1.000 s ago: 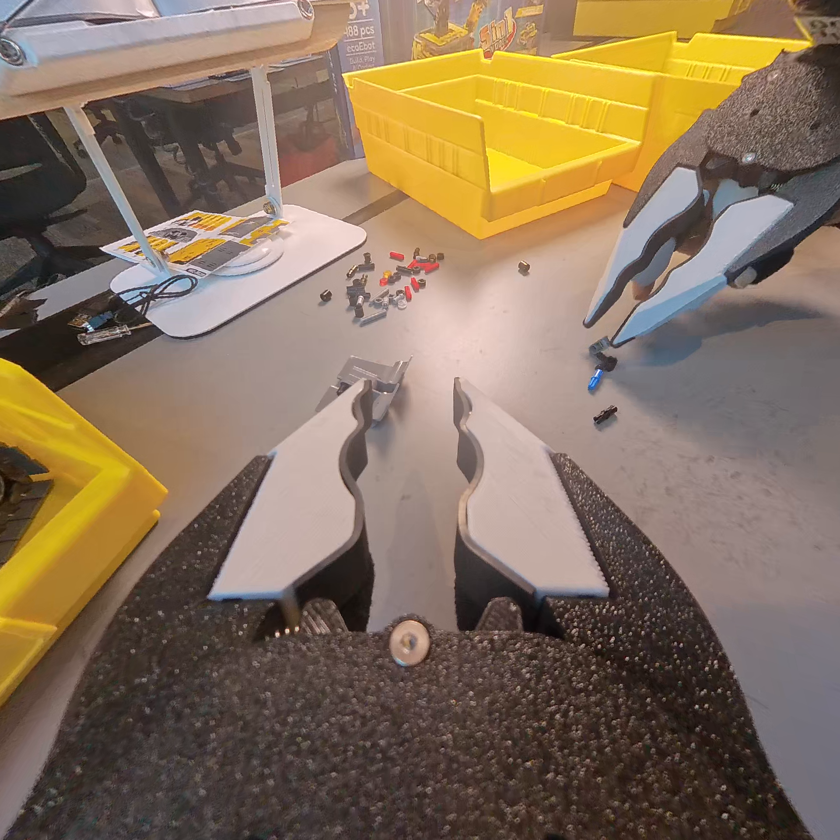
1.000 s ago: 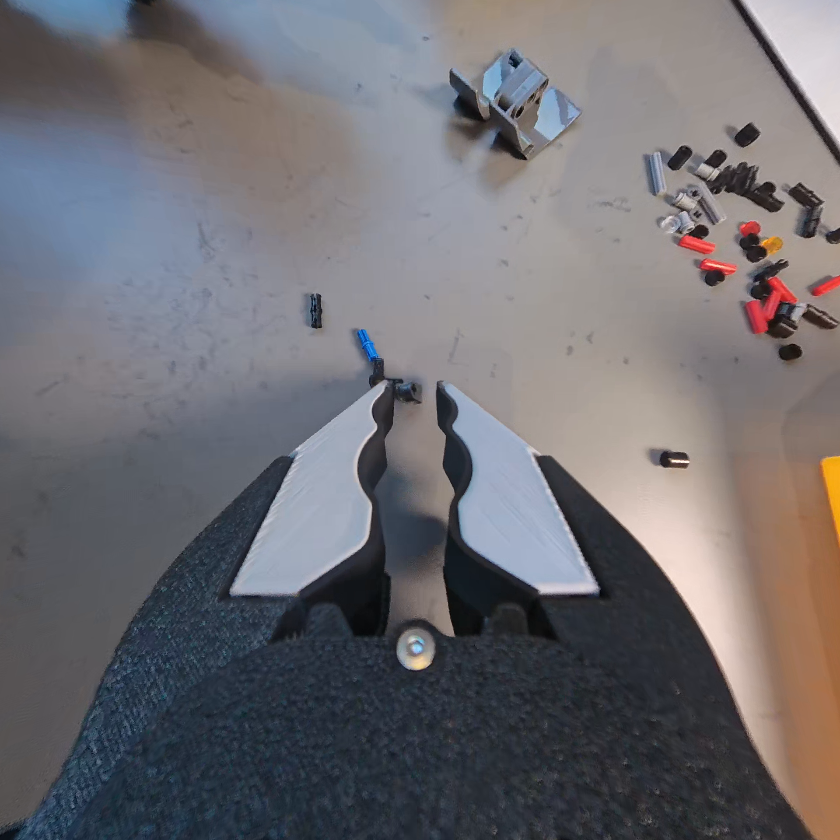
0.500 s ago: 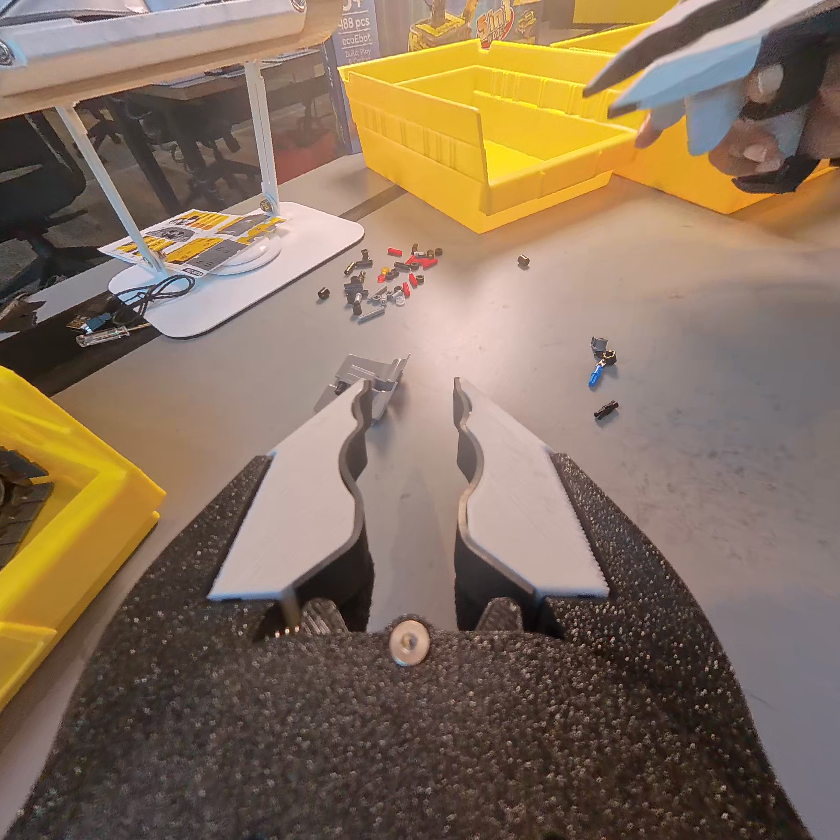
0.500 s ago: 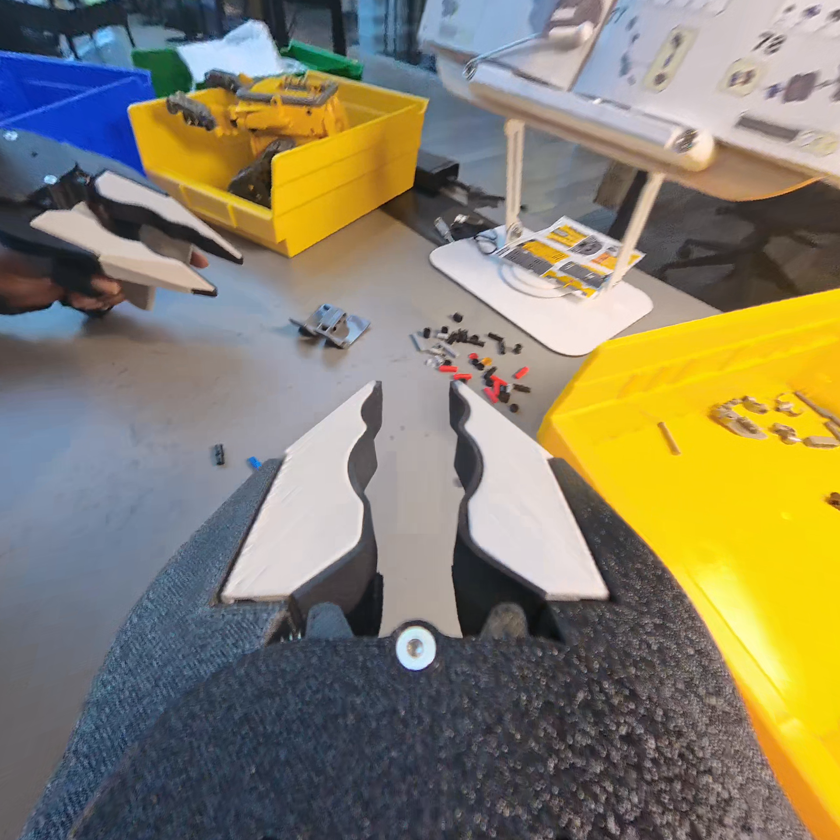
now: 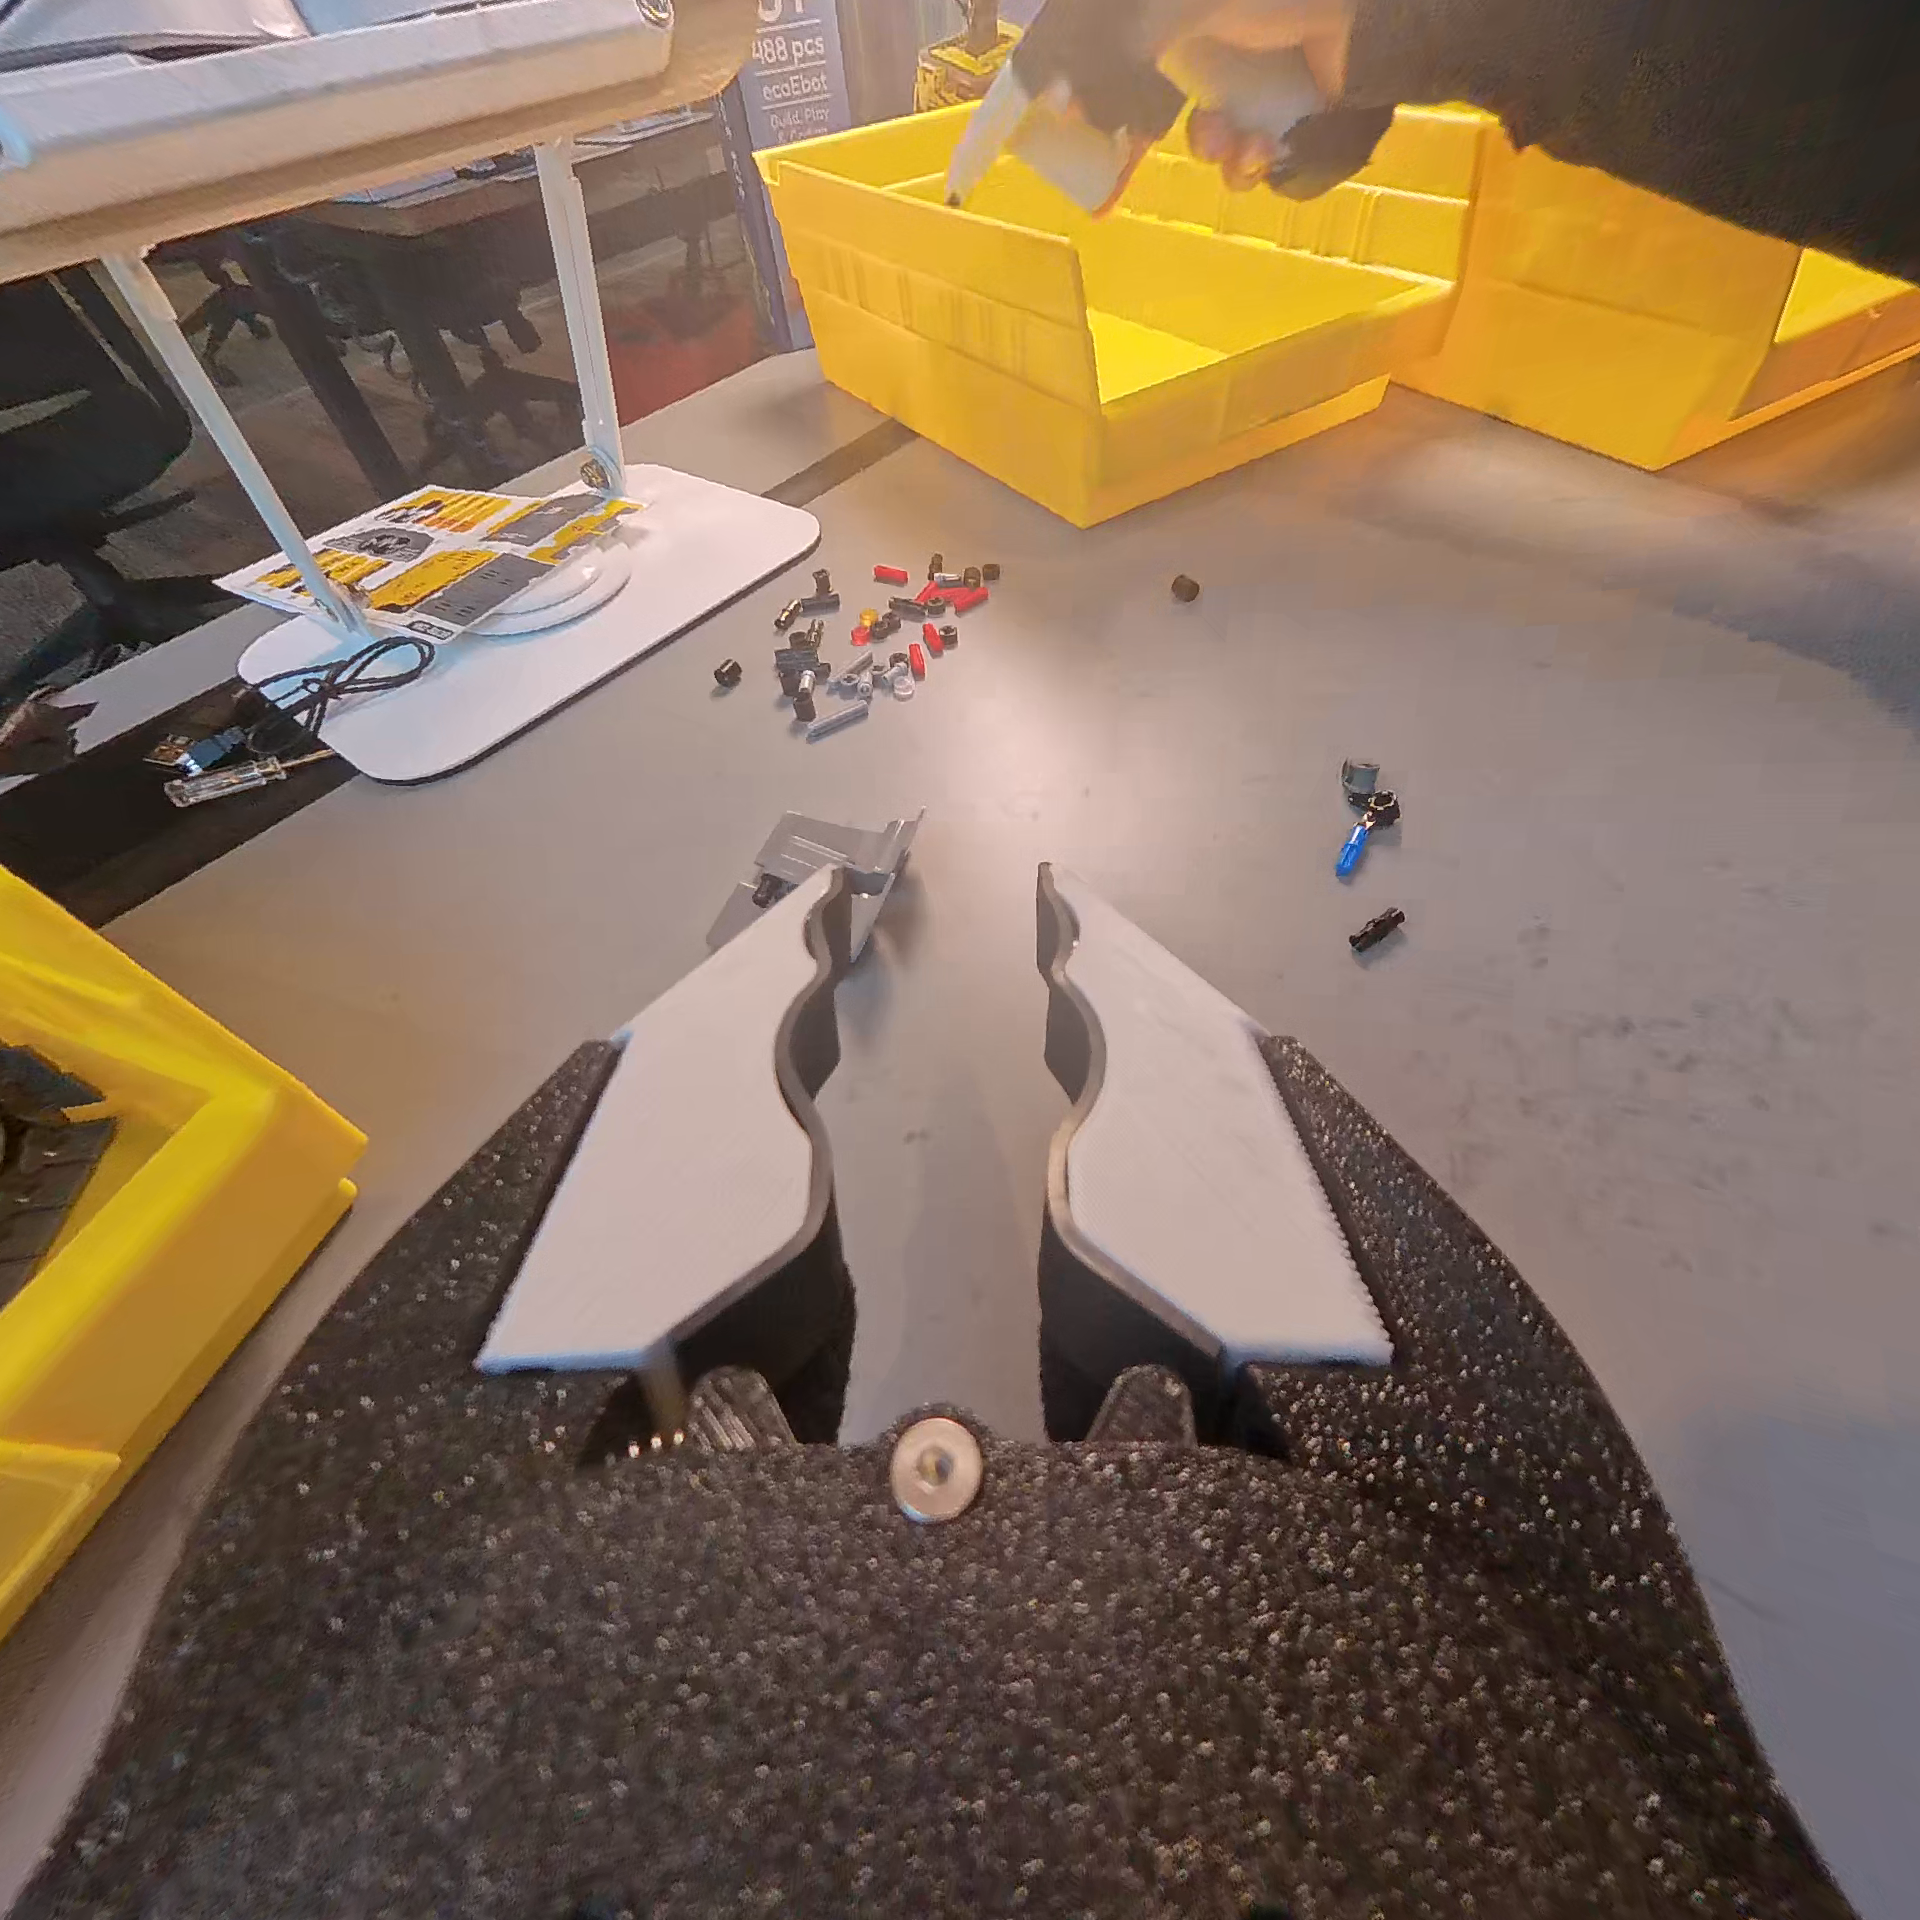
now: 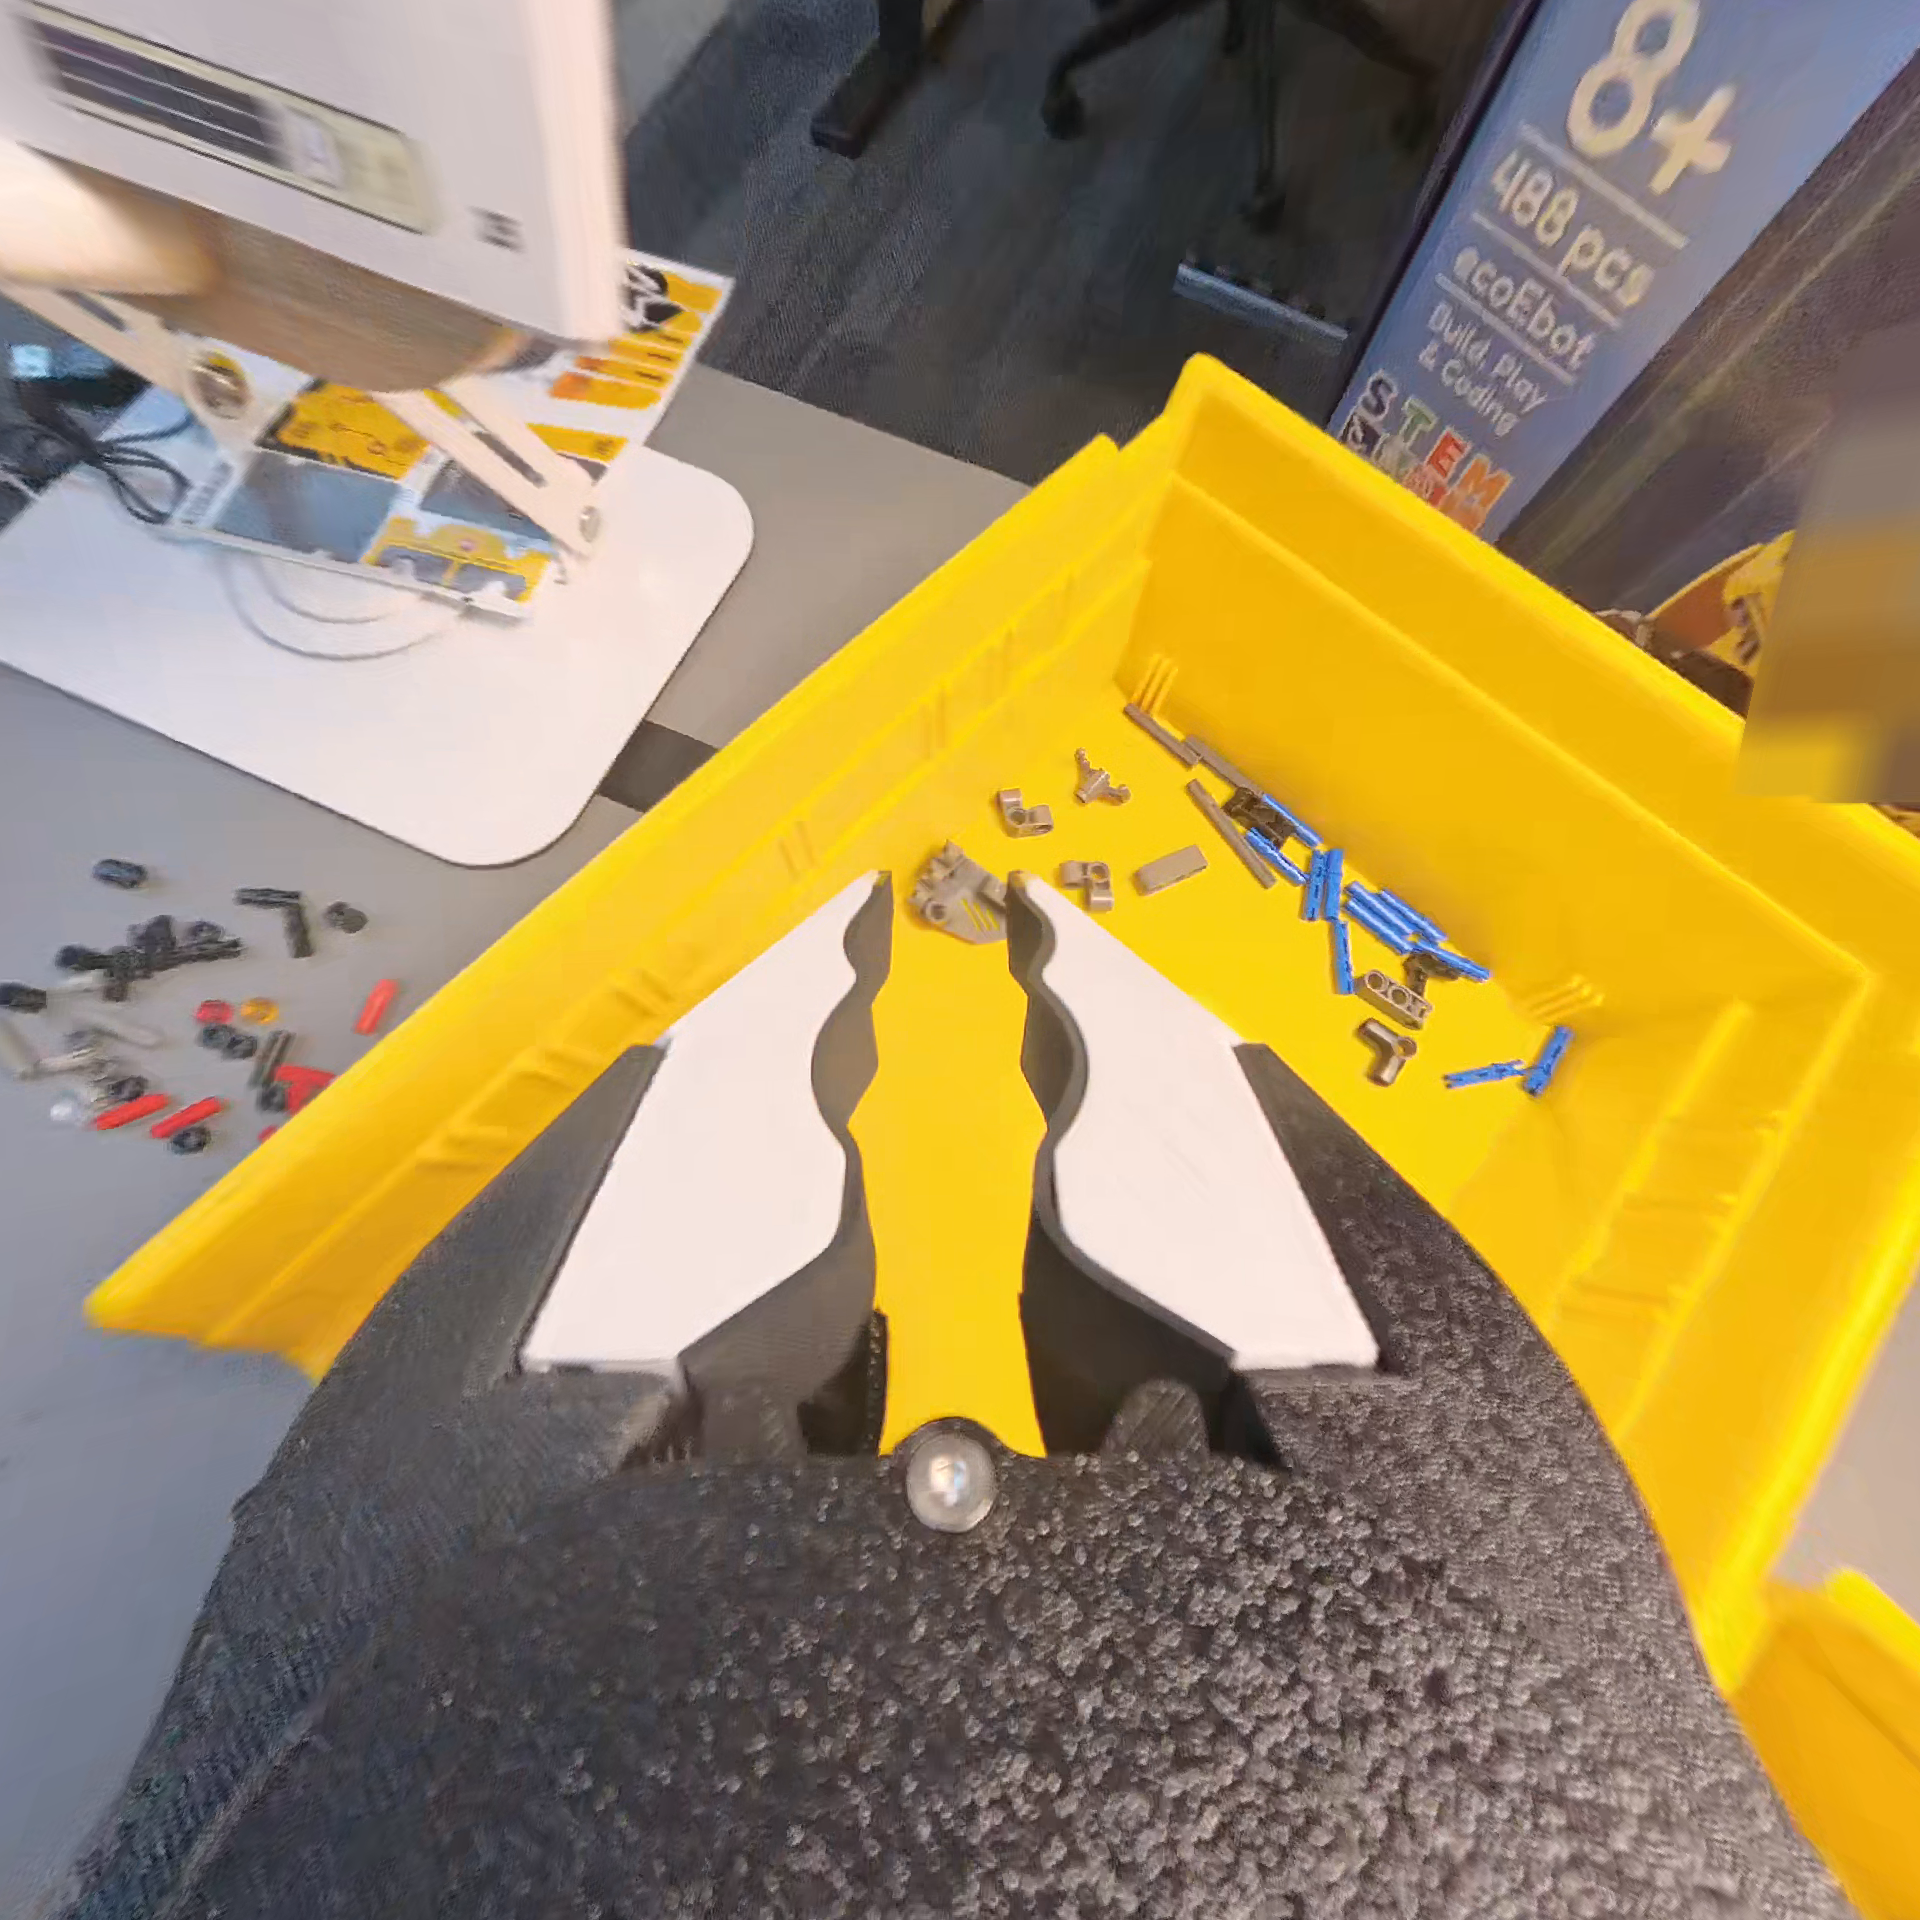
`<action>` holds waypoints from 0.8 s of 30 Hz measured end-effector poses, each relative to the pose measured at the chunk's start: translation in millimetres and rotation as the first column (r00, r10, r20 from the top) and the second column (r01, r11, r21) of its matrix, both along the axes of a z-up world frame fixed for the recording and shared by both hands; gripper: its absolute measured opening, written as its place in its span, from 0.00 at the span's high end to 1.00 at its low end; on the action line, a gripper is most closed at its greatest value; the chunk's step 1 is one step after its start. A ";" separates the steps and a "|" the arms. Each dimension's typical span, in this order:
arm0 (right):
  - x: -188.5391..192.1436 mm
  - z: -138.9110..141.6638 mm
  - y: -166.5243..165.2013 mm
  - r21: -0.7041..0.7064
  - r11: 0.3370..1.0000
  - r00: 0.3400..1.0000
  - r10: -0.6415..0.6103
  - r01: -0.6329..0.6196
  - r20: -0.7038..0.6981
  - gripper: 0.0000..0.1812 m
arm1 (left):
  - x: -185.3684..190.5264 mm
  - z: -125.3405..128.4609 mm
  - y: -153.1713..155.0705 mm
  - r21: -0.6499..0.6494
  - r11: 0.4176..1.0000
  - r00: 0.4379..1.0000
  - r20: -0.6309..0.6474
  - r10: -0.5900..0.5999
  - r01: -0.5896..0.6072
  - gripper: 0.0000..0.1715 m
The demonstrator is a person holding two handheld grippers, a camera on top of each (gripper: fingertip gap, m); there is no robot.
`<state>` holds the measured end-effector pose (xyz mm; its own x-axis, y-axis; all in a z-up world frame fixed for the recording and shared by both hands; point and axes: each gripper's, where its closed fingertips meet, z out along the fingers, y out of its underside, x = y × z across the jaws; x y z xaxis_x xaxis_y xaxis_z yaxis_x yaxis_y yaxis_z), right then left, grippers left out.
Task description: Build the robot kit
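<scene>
My left gripper [image 5: 937, 881] is open and empty, low over the grey table. A grey brick assembly [image 5: 821, 844] lies just beyond its left fingertip [image 5: 826, 894]. My right gripper [image 6: 948, 888] is open and empty, held over a yellow bin [image 6: 623, 997] that holds grey connectors and blue pins [image 6: 1371, 914]. A grey angled piece [image 6: 951, 899] lies on the bin floor just beyond its fingertips. In the left wrist view the right gripper [image 5: 1039, 135] shows blurred at the top, in a hand over the far yellow bin [image 5: 987, 312].
A pile of small black, red and grey parts [image 5: 883, 634] lies mid-table. A blue pin [image 5: 1349, 854], a black pin [image 5: 1377, 928] and two small pieces [image 5: 1369, 788] lie to the right. A white stand base [image 5: 520, 644] with a printed sheet is at the left. Another yellow bin [image 5: 156, 1195] is near left. One gripper's finger ends stand about 40 cm off the other's. The grey angled piece [image 6: 951, 899] is closer to my right gripper, around 10 cm from its tips; the left tips are 40 cm off.
My right gripper has lifted off the small pieces by the blue pin and swung over into the far yellow bin. Those pieces stayed on the table. My left gripper has not moved.
</scene>
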<state>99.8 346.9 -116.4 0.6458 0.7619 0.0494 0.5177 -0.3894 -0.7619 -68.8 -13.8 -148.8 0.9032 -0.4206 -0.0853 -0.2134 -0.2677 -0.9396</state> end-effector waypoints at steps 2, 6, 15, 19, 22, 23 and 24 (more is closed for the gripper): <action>-10.1 -25.3 18.7 -0.068 0.998 1.000 0.018 -0.017 0.009 0.89 | -0.2 -0.1 -0.2 -0.001 1.000 1.000 0.000 0.000 0.000 0.80; -15.6 -67.0 44.1 -0.143 0.990 0.995 0.014 0.000 0.099 0.89 | -1.4 -0.6 0.6 -0.008 1.000 1.000 0.008 0.004 -0.004 0.80; -26.6 -91.7 59.1 -0.218 0.976 0.991 0.036 -0.007 0.128 0.89 | -4.8 0.0 1.8 -0.015 1.000 0.999 0.032 0.009 -0.008 0.80; -24.6 -93.4 60.7 -0.205 0.979 0.987 0.038 -0.006 0.155 0.92 | -4.8 0.2 1.8 -0.014 1.000 0.999 0.032 0.009 -0.009 0.80; -16.2 -82.7 59.9 -0.160 0.987 0.979 0.054 -0.022 0.197 0.92 | -5.1 1.0 1.5 -0.009 1.000 0.999 0.034 0.010 -0.010 0.80; -14.6 -70.3 57.3 -0.133 0.990 0.979 0.062 -0.036 0.196 0.92 | -5.0 1.4 1.3 -0.006 1.000 0.999 0.034 0.009 -0.009 0.80; -14.1 -52.5 52.9 -0.094 0.994 0.980 0.072 -0.055 0.183 0.92 | -4.8 1.5 1.2 -0.005 1.000 0.999 0.034 0.008 -0.008 0.80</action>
<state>85.7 399.7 -168.9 0.5815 0.8080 0.0949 0.6732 -0.4124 -0.6138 -73.6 -12.5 -147.3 0.9088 -0.4139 -0.0526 -0.1795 -0.2740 -0.9448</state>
